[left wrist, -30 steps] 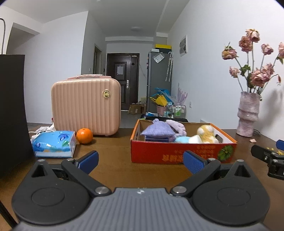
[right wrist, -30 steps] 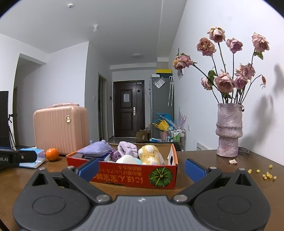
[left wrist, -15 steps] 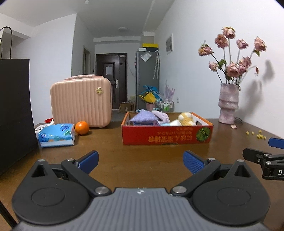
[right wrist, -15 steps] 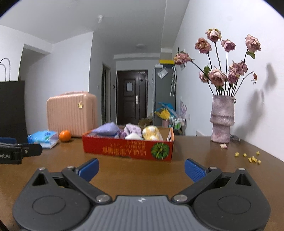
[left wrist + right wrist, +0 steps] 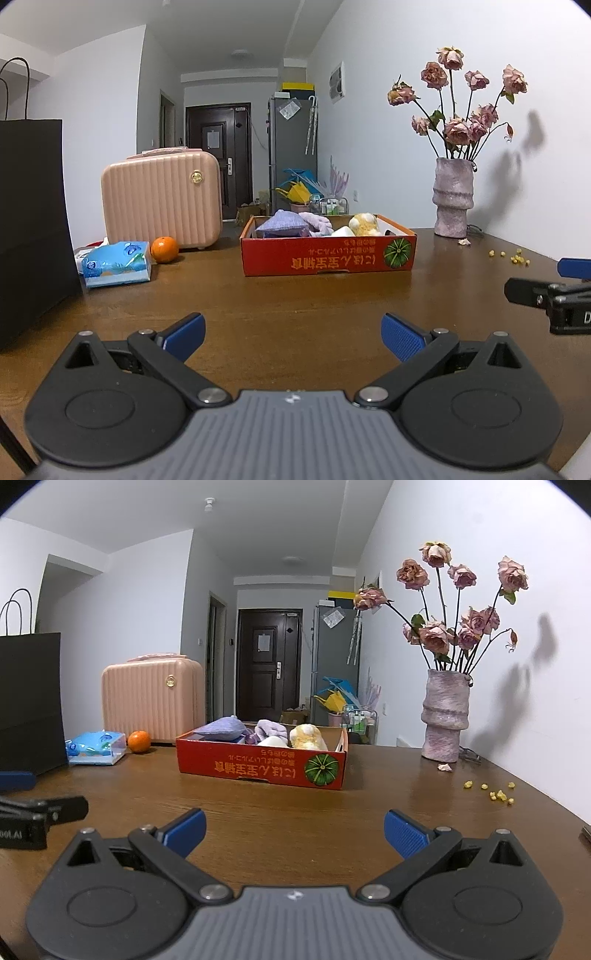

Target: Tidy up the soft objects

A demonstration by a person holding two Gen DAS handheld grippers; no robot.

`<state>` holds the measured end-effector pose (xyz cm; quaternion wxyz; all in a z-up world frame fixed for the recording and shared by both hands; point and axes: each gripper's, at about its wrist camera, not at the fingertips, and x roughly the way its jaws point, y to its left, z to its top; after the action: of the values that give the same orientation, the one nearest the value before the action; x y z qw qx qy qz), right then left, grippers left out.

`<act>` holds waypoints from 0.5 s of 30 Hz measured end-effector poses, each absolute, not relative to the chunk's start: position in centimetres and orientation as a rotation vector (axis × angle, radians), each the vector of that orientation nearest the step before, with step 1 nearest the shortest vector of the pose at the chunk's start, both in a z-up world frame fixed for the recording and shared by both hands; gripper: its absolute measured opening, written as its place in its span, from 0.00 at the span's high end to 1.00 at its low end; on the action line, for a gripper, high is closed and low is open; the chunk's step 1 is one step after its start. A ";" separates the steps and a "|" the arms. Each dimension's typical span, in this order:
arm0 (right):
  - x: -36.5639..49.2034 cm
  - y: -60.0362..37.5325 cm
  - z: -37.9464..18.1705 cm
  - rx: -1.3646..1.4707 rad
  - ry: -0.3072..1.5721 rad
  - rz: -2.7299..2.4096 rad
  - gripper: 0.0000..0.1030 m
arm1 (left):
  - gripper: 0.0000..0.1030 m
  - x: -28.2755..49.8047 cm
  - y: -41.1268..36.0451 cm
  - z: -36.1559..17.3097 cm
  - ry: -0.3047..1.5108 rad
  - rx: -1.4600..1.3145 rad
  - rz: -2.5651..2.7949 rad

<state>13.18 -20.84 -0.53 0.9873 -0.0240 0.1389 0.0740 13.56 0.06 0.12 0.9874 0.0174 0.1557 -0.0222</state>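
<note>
Your left tool (image 5: 291, 338) and right tool (image 5: 293, 832) both have their jaws spread wide, gripping nothing, low over the bare wooden table (image 5: 295, 295). Ahead, well apart from both, the red cardboard box (image 5: 328, 256) holds the soft objects: a purple pouch (image 5: 282, 223), a lilac cloth (image 5: 317, 221), a yellow plush toy (image 5: 364, 224).

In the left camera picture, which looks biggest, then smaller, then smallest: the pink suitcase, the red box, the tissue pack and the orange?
1. pink suitcase and red box: too alike to rank; the box looks wider, the suitcase taller, and the suitcase stands a bit farther back.
2. tissue pack
3. orange
</note>
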 end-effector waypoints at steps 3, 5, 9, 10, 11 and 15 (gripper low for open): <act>12.9 -21.0 -0.4 -0.042 0.276 0.151 0.00 | 0.00 13.5 0.1 0.1 0.316 0.033 -0.045; 12.8 -20.9 -0.3 -0.042 0.272 0.154 0.00 | 0.00 13.5 0.1 0.1 0.316 0.033 -0.046; 12.9 -20.8 -0.3 -0.045 0.273 0.155 0.00 | 0.00 13.5 0.1 0.1 0.314 0.033 -0.048; 12.9 -20.8 -0.3 -0.044 0.272 0.154 0.00 | 0.00 13.5 0.1 0.1 0.314 0.033 -0.047; 12.8 -20.8 -0.3 -0.044 0.271 0.155 0.00 | 0.00 13.5 0.1 0.1 0.315 0.033 -0.047; 12.8 -20.7 -0.3 -0.045 0.270 0.157 0.00 | 0.00 13.5 0.1 0.1 0.314 0.032 -0.048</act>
<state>12.78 -20.68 -0.29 0.9876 -0.0225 0.1343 0.0782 13.46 0.06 0.08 0.9873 0.0160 0.1566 -0.0238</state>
